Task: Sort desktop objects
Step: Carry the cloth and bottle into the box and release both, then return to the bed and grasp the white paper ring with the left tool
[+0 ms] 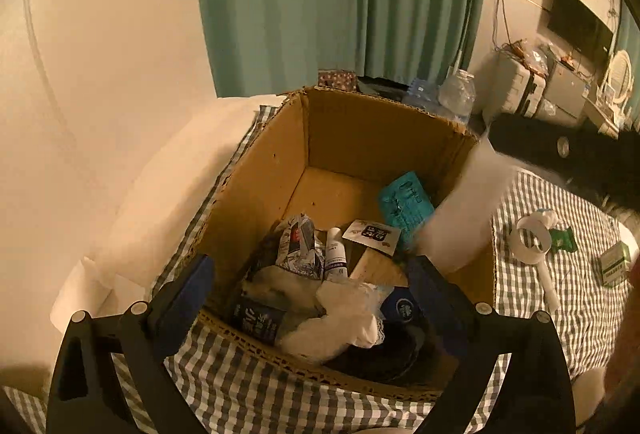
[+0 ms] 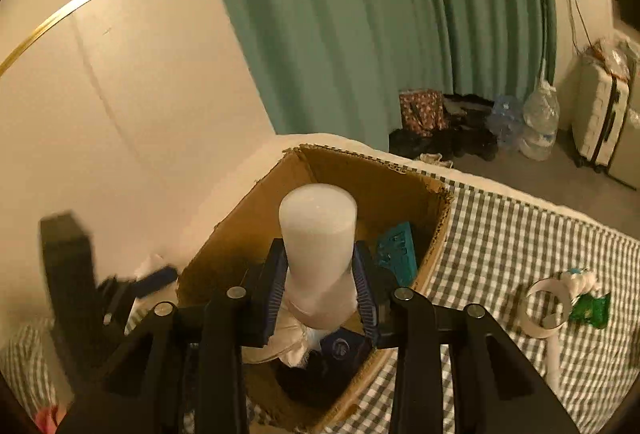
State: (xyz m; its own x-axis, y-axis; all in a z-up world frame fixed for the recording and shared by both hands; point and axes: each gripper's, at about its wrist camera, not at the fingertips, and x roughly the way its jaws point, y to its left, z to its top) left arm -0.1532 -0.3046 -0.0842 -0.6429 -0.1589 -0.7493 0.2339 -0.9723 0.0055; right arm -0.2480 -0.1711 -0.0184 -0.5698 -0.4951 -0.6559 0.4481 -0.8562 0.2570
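Right claw (image 2: 320,286) clenched on white bottle (image 2: 318,234), hovering over cardboard box (image 1: 288,138), already half full. Left claw (image 1: 316,298) released, empty. Tape roll (image 1: 532,238), green packet (image 1: 562,240), small box (image 1: 616,266) left on checkered surface (image 1: 568,298), far right.

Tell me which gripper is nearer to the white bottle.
Right. The right gripper is clamped on the white bottle over the cardboard box; the left gripper is open, apart from it.

The white bottle (image 2: 318,258) hides much of the cardboard box (image 2: 256,218) interior; a blurred dark shape (image 2: 70,274) smears at lower left.
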